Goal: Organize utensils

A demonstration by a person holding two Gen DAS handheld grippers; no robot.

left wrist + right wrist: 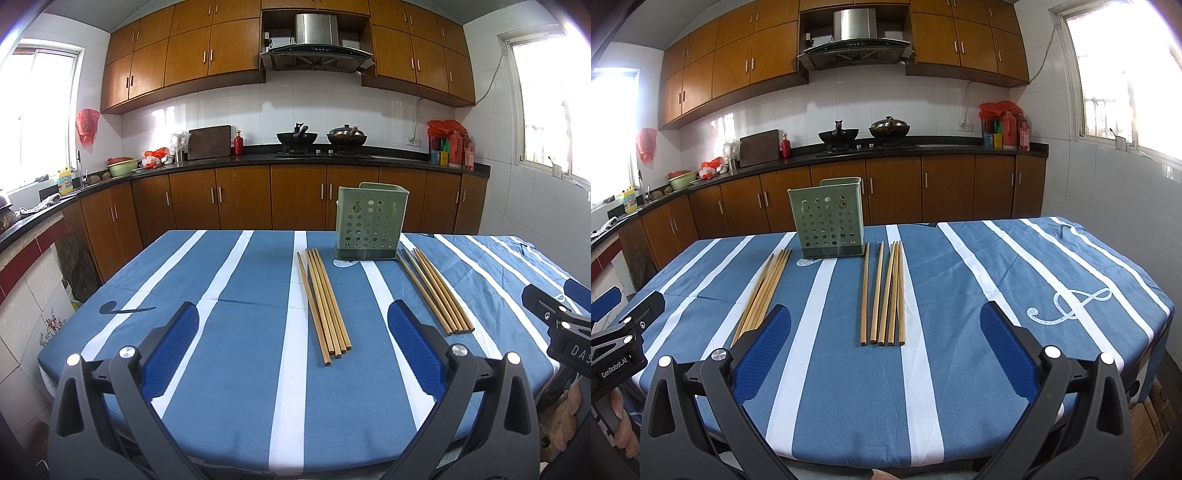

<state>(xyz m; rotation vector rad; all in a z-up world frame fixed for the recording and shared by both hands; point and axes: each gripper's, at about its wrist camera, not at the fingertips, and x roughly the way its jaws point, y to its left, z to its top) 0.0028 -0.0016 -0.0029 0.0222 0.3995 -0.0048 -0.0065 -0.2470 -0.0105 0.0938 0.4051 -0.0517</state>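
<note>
So the table [229,332] with the blue striped cloth takes up most of what's in front of the person, and at its far side stands the green holder [369,221], a perforated plastic caddy, upright and looking empty from here, though I can't see down into it. It's probably light enough to skate or tip if something bumps it, so I'd drop things in from above rather than shove against the wall. Two bunches of chopsticks lie flat on the cloth, running from near the holder's base toward the person: the left bunch [325,302] just off the holder's left corner, packed tight side by side, and the right bunch [886,295] off its right corner, a bit more fanned out with gaps between sticks. They look like plain wood or bamboo, so stiff, very light, not fragile, but thin, smooth and round, meaning they'll roll and pivot in a pinch. I'd guess grabbing around mid-length, across the sticks, is the safest bet. The left gripper [295,347] is spread wide with nothing in it, hovering over the near part of the table, and the right gripper [886,347] is the same, wide apart and empty, lined up roughly with the right bunch.
</note>
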